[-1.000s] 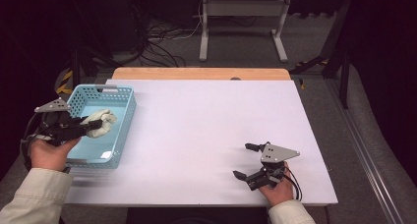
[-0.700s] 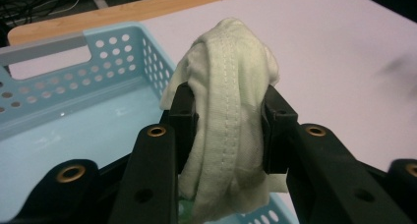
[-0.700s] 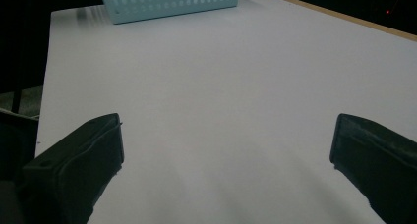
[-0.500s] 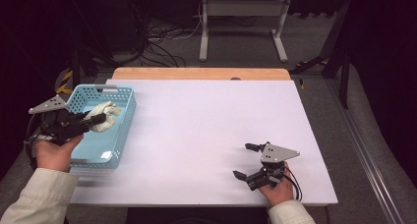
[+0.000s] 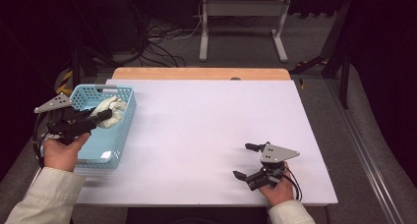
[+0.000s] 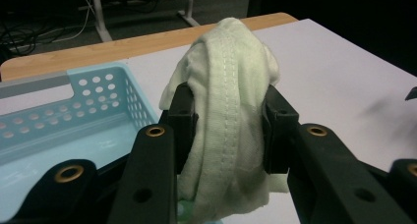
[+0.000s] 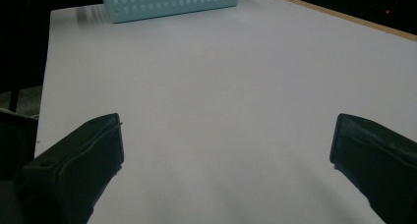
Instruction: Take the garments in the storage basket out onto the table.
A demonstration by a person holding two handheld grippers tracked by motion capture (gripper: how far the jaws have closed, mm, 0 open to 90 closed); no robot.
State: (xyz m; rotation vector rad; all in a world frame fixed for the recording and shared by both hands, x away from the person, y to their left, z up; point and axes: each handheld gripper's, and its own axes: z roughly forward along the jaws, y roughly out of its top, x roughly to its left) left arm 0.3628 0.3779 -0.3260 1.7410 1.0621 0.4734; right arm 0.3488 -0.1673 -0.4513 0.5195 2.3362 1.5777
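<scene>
A bunched pale cream cloth is pinched between the jaws of my left gripper, held above the right rim of a light blue perforated basket at the table's left side. The cloth hangs down past the jaws. My right gripper rests near the table's front right with its jaws wide apart and nothing between them; the basket lies far ahead of it.
The white tabletop stretches between the two grippers, with a wooden strip along its far edge. Cables and a metal stand sit on the floor beyond the table.
My left gripper has lifted the cloth up out of the basket and toward its right rim. The right gripper has stayed where it was.
</scene>
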